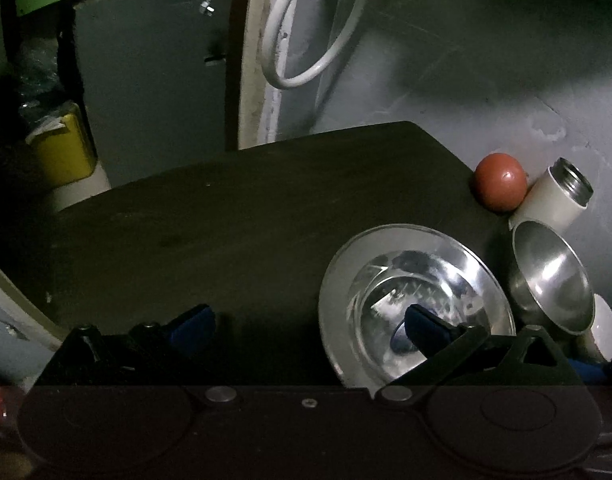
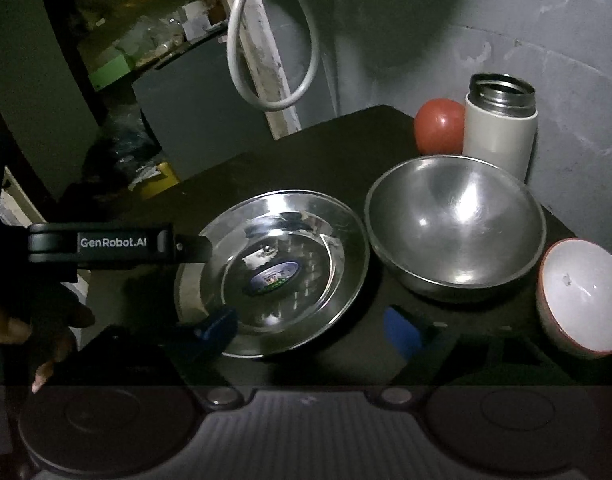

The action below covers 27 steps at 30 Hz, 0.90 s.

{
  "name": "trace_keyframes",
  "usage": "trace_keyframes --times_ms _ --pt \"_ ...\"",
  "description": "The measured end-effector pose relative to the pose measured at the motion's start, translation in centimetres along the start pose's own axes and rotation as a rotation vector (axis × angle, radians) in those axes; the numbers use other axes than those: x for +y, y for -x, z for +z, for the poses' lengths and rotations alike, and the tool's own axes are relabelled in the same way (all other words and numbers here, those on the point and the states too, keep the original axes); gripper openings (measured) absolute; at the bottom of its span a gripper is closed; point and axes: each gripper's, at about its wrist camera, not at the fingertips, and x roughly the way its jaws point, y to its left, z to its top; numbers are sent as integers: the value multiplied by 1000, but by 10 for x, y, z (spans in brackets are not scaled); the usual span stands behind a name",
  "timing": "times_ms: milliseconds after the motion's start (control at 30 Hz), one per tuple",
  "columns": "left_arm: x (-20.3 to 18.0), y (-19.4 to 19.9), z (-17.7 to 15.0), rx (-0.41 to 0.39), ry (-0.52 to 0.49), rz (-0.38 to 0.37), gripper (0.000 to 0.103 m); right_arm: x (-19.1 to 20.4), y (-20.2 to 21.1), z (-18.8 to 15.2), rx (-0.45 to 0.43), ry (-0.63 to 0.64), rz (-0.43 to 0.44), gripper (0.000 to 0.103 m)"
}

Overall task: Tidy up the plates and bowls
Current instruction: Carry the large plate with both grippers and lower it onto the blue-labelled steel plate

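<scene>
On the dark table (image 2: 314,148) a steel plate (image 2: 274,272) lay near the front, with a steel bowl (image 2: 456,236) just beside it on the right and a small white bowl (image 2: 582,300) with a reddish rim further right at the table's edge. Behind the steel bowl stood an open white flask (image 2: 500,128), and a red ball (image 2: 440,126) rested against its left side. All were upright, the two bowls empty, the plate bearing an oval sticker at its centre.

The left gripper (image 1: 310,324) hung low over the table with its jaws spread wide: one blue finger (image 1: 194,326) sat over bare table to the left, the other over the plate's (image 1: 410,300) hollow. Whether that finger touched the metal could not be told. In the right wrist view the left gripper's black body (image 2: 102,242) reached in from the left to the plate's rim, a gloved hand (image 2: 34,320) below it.

The right gripper (image 2: 310,330) was also open, holding nothing. Its left finger (image 2: 216,326) lay at the plate's near rim and its right finger over the table in front of the steel bowl.

A white hose (image 2: 274,60) looped down the grey wall (image 2: 546,40) behind the table, and a yellow tub (image 1: 64,148) stood in the dim clutter to the left.
</scene>
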Motion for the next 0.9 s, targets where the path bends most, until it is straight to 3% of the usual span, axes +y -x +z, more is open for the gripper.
trace_keyframes --times_ms 133,500,600,700,900 --pt "-1 -9 2 13 2 -23 86 -1 -10 1 23 -8 2 73" --pt "-5 -20 -4 47 40 -80 38 -4 -18 -1 52 -28 6 60" --pt "-5 -20 -4 55 43 -81 27 -5 -19 0 63 -37 9 47" --pt "-3 -18 -4 59 49 -70 21 -5 -19 -1 63 -33 9 37" --pt "-2 -12 -9 59 42 -62 21 -7 -16 -1 60 -35 22 34"
